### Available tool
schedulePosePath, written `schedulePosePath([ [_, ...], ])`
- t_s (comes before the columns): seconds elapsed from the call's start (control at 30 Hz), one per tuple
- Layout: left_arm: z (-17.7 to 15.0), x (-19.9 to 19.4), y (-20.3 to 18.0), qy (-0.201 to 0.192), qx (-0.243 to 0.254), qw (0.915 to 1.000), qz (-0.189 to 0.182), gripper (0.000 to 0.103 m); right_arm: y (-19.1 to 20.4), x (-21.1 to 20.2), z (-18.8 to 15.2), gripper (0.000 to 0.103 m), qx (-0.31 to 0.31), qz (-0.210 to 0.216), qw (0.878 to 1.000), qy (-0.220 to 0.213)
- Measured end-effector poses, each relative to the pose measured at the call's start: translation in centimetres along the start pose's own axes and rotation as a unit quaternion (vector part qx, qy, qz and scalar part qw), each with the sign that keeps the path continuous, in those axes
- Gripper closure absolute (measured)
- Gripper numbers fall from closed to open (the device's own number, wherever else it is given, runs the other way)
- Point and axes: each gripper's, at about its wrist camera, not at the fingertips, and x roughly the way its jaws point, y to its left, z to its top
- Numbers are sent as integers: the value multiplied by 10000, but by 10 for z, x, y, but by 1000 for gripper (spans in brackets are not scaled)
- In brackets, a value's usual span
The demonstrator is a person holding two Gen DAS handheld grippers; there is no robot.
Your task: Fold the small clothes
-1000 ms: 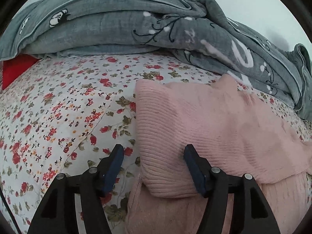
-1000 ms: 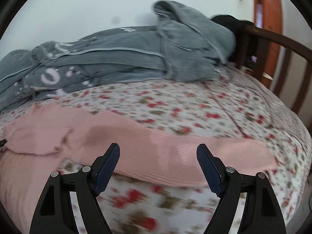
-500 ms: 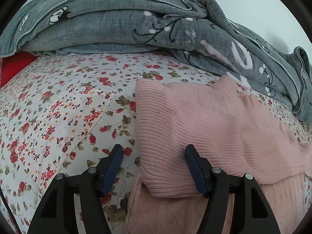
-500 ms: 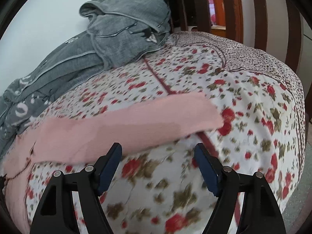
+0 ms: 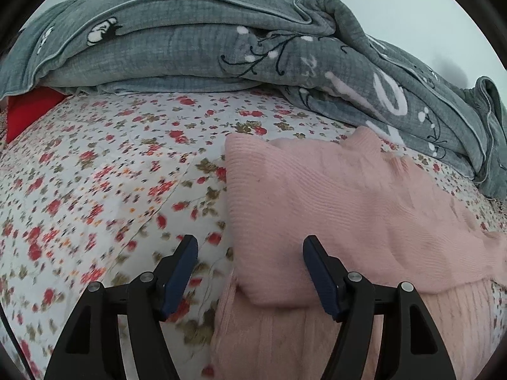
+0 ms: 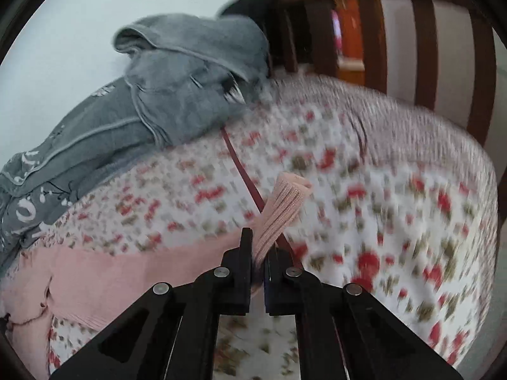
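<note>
Right gripper (image 6: pixel 258 247) pinches pink sweater's sleeve cuff (image 6: pixel 285 202); sleeve runs left toward body, w/ left gripper (image 5: pixel 250 253) opening, empty.

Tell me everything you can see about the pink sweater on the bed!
The pink sweater is a soft ribbed knit, lying flat on the flowery bedsheet with one part already folded over its body. Its top edge lies close to the grey blanket. One long sleeve stretches sideways, and the right gripper is shut on the sleeve cuff, which sticks up between its jaws. The left gripper hovers open and widening over the folded corner.
</note>
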Motion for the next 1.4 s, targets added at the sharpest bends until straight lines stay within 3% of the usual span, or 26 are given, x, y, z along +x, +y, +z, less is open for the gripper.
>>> schedulePosePath([
  [0.1,-10,-25,16,-58,-228,9997,-43,36,24,-17,18,98,-293,-115,9992,-253],
  [0.27,-28,-65,51,-364,-388,9983,227,33,95,-65,45,98,-653,290,9953,-651],
  [0.33,-33,-72,68,-481,-623,9963,355,32,134,-85,51,98,-813,529,9921,-794],
  [0.47,-36,-78,99,-559,-1152,9918,-4,32,215,-116,52,98,-1150,1018,9838,-925],
  [0.53,-34,-83,108,-709,-1277,9892,131,32,260,-129,45,98,-1330,1277,9782,-950],
  [0.63,-32,-93,115,-1084,-1088,9867,530,32,337,-145,21,98,-1644,1707,9675,-881],
  [0.73,-30,-96,126,-1120,-966,9853,855,31,406,-153,-9,98,-1936,2094,9555,-748],
  [0.87,-28,-85,151,-887,-1259,9847,813,31,499,-152,-67,98,-2355,2669,9335,-427],
  [0.97,-23,-83,165,-898,-1393,9815,959,31,553,-140,-119,98,-2758,2996,9133,114],
  [1.07,-25,-87,170,-945,-1478,9814,781,30,582,-114,-166,97,-2948,3167,8978,825],
  [1.17,-24,-88,167,-1018,-1405,9815,815,30,600,-90,-201,92,-3254,3352,8694,1611],
  [1.23,-22,-86,160,-997,-1285,9835,786,30,598,-90,-205,87,-3307,3561,8541,1851],
  [1.27,-22,-85,156,-983,-1225,9846,763,30,592,-92,-202,79,-3302,3656,8486,1929],
  [1.33,-20,-81,145,-938,-1076,9875,676,30,576,-99,-187,65,-3227,3736,8495,1862],
  [1.4,-18,-77,130,-875,-931,9908,453,30,544,-111,-159,55,-2984,3764,8650,1452],
])
